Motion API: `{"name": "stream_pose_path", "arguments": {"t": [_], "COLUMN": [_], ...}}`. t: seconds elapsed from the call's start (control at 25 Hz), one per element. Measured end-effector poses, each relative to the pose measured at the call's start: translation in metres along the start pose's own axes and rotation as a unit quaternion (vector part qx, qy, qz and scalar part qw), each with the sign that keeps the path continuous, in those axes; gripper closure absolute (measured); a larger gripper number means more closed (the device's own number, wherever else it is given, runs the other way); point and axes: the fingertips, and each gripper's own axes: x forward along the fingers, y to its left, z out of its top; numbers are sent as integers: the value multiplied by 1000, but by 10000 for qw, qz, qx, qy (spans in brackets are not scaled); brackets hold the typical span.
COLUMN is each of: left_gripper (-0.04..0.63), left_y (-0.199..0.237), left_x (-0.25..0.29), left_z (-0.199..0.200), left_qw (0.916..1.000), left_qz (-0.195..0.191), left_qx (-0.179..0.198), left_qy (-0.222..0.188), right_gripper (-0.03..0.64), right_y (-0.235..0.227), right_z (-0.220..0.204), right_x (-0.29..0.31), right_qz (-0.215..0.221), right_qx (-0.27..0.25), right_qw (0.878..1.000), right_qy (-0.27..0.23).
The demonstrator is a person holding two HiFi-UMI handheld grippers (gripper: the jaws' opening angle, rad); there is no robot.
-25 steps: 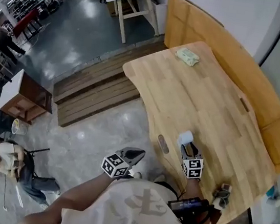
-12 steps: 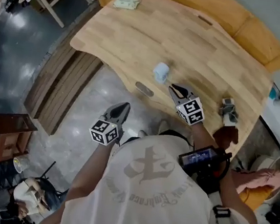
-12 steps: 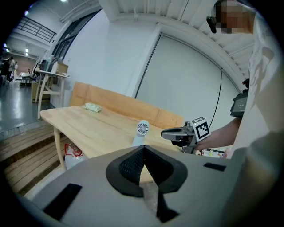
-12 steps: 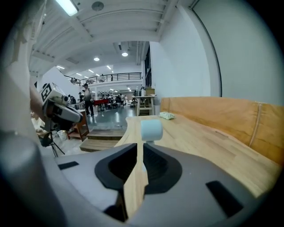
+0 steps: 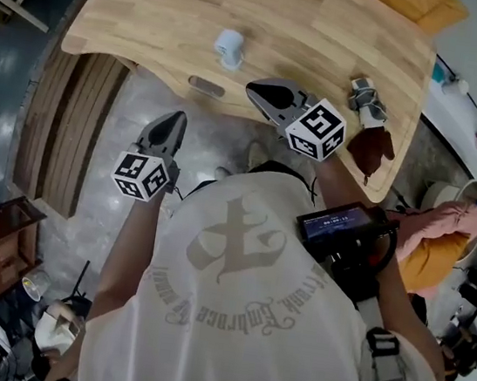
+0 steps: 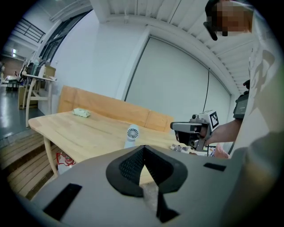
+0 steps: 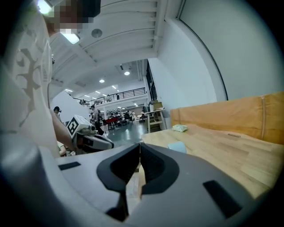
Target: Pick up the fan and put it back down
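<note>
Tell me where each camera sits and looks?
Head view: on the person's head, looking down at the light wooden table, small white fan, left claw, right claw; shirt shows.
Left gripper view: on the shut left claw, facing across the table; right forearm shows.
Right gripper view: on the just-closed, empty right claw, facing the hall; left arm shows.
Shared: each gripper view shows the other claw.

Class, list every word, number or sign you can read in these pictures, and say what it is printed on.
Shirt: curved gothic lettering, too distorted to read.
Waist-mounted screen: text too small to read.
Marker cubes: black-and-white square patterns, no words.
</note>
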Motion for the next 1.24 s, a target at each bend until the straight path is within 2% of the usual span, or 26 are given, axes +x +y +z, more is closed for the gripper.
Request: {"name": "stream_pose_path", "arguments": {"t": [0.52,1.24], "left_gripper": [586,586], "left_y": [-22,-11], "left_x": [-14,-35], "left_z": [-21,-20], "left_qw": [9989,9988], "left_qz": [-466,-486], "left_qx": [-2,53], "left_qy": [89,48], "right_gripper": [603,603], "right_y": [40,55], "right_z": [-23,-20], "right_x": [-21,-6], "right_qz": [-332,-360], "right_qx": [214,161], "right_qw": [9992,9992], "right_qy": [40,69]}}
